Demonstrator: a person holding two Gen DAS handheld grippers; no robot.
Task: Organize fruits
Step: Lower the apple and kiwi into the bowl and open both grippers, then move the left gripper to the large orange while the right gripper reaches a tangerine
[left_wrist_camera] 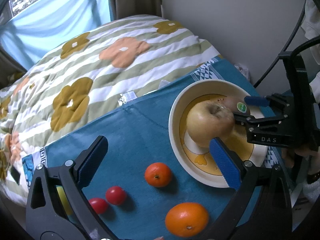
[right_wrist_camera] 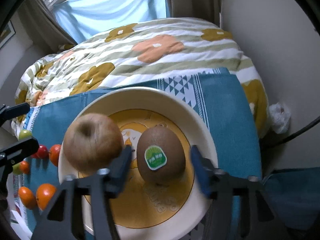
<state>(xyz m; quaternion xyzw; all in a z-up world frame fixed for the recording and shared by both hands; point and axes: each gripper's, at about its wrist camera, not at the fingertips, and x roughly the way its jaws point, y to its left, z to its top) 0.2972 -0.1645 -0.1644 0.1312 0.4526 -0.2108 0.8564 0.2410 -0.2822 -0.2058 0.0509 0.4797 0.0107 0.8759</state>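
Between my right fingers [right_wrist_camera: 196,172] sits a brown kiwi [right_wrist_camera: 161,156] with a green sticker, upright in the plate [right_wrist_camera: 180,108]. My right gripper [right_wrist_camera: 161,160] stands spread around it: the blue pad at three o'clock is clear of the skin, and the dark finger at nine o'clock is just beside it, with a sliver of gap showing. Nothing is pinched. At ten o'clock from the kiwi, just beyond that dark finger, rests an apple [right_wrist_camera: 93,142], hollow end up, touching the finger's outer side or nearly so; I cannot tell which.

Outward at nine o'clock of the plate, on the blue cloth [right_wrist_camera: 236,108], lie small oranges and red fruits in a loose scatter.

My left gripper [left_wrist_camera: 158,156] is spread wide and holds nothing. Its right pad [left_wrist_camera: 225,164] hangs over the plate's near rim, its tip just beside the apple's lower side, while the left pad [left_wrist_camera: 92,160] is over bare cloth. Between them, toward six o'clock, sits a small orange [left_wrist_camera: 158,174], with two red fruits [left_wrist_camera: 116,195] at seven o'clock and a larger orange [left_wrist_camera: 187,219] at five o'clock. Beyond the cloth, at twelve o'clock, spreads a flowered quilt [left_wrist_camera: 100,64].
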